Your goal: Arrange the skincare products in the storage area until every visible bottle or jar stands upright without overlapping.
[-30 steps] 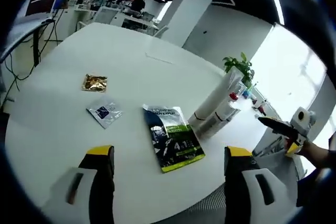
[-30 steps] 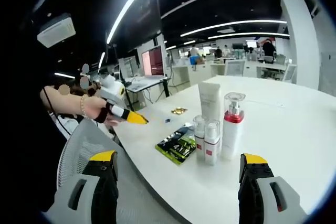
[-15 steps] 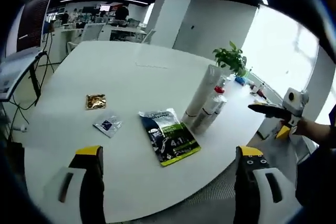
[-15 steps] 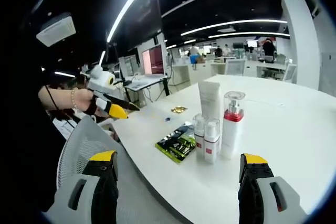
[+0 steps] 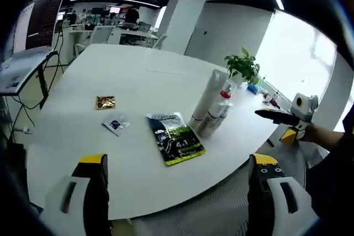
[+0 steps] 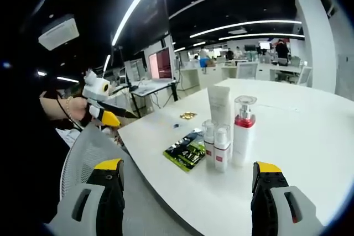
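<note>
Upright on the white table [image 5: 83, 153] stand a white tube [image 5: 207, 95], a tall clear bottle with a red band [image 5: 225, 95] and two small pump bottles [image 5: 212, 122], close together. In the right gripper view they are the tube [image 6: 219, 103], the tall bottle [image 6: 243, 131] and the small bottles [image 6: 222, 147]. A green sachet pack [image 5: 174, 138] [image 6: 185, 150] lies flat beside them. My left gripper [image 5: 180, 192] is open, well back from the table edge. My right gripper [image 6: 188, 192] is open with nothing between its jaws, short of the bottles.
A small blue sachet [image 5: 116, 124] and a gold sachet [image 5: 105, 101] lie further along the table. A potted plant [image 5: 243, 67] stands behind the bottles. A mesh chair [image 6: 91, 150] sits at the table's edge. A hand holds the left gripper [image 6: 102, 111] and the right gripper [image 5: 285, 117].
The left gripper has drawn back from the table, so its view takes in more of the tabletop. In the right gripper view it has moved further left. The products have not moved.
</note>
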### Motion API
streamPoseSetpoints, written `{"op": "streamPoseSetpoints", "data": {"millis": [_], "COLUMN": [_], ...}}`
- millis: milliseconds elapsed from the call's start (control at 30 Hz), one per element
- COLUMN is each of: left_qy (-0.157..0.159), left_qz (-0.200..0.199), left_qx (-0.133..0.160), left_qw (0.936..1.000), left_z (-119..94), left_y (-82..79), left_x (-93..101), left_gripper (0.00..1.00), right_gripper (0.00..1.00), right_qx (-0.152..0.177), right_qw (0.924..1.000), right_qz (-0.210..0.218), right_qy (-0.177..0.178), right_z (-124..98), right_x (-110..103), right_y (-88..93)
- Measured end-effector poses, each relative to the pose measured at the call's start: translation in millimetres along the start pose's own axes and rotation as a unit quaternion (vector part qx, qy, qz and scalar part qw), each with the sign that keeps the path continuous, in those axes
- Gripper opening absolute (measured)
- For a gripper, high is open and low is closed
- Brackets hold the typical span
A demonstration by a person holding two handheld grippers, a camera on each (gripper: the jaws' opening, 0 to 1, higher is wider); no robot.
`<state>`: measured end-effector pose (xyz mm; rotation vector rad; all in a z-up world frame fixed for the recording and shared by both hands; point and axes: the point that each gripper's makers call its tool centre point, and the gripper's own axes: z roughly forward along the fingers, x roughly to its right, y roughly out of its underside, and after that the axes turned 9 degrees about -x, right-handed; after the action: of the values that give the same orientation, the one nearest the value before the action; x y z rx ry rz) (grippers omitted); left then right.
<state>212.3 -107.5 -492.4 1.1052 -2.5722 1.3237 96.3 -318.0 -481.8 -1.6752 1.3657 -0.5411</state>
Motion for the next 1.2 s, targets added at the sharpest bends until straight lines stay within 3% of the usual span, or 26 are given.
{"op": "streamPoseSetpoints", "data": {"millis": [367,800,967,1200], "left_qy": [0.012,0.012,0.011,-0.004], "left_qz": [-0.016,-0.011,-0.010,-0.007], "left_qx": [0.001,-0.022,-0.033,-0.057], "left_qw": [0.9998,0.9996,0.9993,0.9983], "left_z": [5,13,19,34], "left_y": [-0.3,-0.7,-2.3,-2.8], "left_x": [6.8,0.0,-3.9,-23.7], "left_gripper": [0.99,0.99,0.99,0.96], "right_gripper": [0.97,0.97,0.97,0.96], "right_qx": [0.001,-0.007,-0.006,-0.005], "right_qw": [1.0000,0.9999,0.9999,0.9997], "right_qz": [0.007,0.005,0.012,0.019], "right_qy": [0.005,0.006,0.007,0.013], "right_z": [-1,0,-2,-4], "right_x": [4,4,3,5], "right_y": [0.6,3.5,2.2,0.7]}}
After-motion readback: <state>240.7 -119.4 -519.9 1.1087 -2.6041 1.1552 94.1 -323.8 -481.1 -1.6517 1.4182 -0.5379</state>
